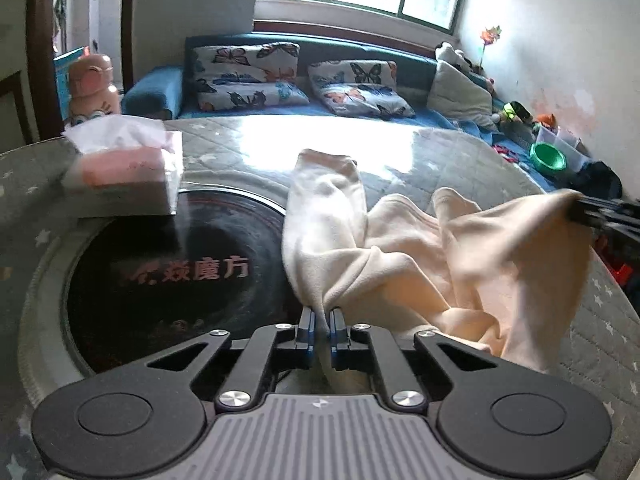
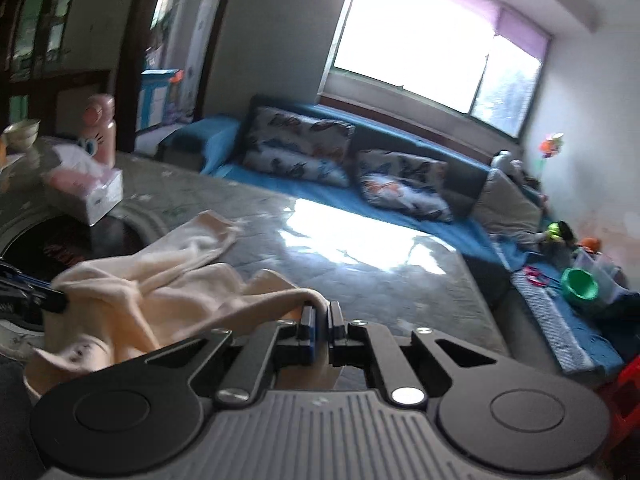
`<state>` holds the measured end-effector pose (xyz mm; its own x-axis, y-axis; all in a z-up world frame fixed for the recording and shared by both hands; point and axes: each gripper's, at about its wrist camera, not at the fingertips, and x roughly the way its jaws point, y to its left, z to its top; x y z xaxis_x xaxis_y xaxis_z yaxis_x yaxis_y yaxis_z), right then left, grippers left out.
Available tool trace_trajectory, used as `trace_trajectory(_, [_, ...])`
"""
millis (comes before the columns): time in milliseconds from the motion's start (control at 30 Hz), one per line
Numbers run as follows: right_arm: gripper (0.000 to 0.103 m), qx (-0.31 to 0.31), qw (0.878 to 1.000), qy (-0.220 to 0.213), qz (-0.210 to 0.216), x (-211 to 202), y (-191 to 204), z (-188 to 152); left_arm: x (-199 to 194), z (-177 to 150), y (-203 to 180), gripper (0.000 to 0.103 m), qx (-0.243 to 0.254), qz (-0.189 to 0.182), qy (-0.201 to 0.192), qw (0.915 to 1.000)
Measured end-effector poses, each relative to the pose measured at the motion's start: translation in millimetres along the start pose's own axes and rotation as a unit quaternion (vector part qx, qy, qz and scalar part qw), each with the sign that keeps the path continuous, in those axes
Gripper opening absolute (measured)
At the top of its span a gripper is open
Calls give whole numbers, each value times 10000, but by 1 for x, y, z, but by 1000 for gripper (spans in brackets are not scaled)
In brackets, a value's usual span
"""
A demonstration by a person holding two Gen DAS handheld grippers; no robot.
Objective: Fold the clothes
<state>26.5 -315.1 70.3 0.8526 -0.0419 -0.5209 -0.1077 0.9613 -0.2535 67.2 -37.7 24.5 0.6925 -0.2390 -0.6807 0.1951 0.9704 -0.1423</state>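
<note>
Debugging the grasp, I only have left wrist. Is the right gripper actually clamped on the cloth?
Observer: Yes. Right wrist shows the right gripper shut on a cloth edge, which drapes over its fingers.
Operator: Anything left of the tissue box I can't see?
Observer: A pale goblet-like cup stands beyond the tissue box, at the table's far left.
Operator: Underside of the cloth?
Observer: A small printed figure shows on the hanging part near the right gripper, too blurred to identify.
</note>
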Motion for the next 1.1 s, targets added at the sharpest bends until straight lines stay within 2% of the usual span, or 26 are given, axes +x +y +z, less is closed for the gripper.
trace_trajectory(267, [5,481,9987,60,-125,-53,-43,-39,-59,-27,14,7,-22,134,-280,9995])
trace_trajectory(433, [5,921,9937,626,93,-72,-52,-83,-89,-65,24,7,-52,133,-21,9999])
trace_trajectory(500, [7,1036,9884,1092,218,-68,-56,-104,-93,-80,24,8,13,101,185,9998])
trace_trajectory(567, [11,1091,9841,1366,309,-69,-60,-117,-96,-90,24,9,69,99,309,9994])
trace_trajectory(633, [21,1171,9820,1441,352,-77,-68,-123,-98,-94,29,13,9,74,442,9990])
trace_trajectory(667, [22,1197,9815,1453,351,-82,-73,-125,-100,-93,31,15,-20,69,471,9989])
trace_trajectory(833, [26,1120,9851,1303,94,-100,-87,-117,-106,-77,33,40,76,29,335,9994])
trace_trajectory(933, [30,1004,9885,1112,223,-91,-81,-100,-99,-60,31,43,131,52,180,9997])
trace_trajectory(1100, [34,719,9899,969,739,-52,-60,-72,-68,-26,22,44,196,-103,94,9997])
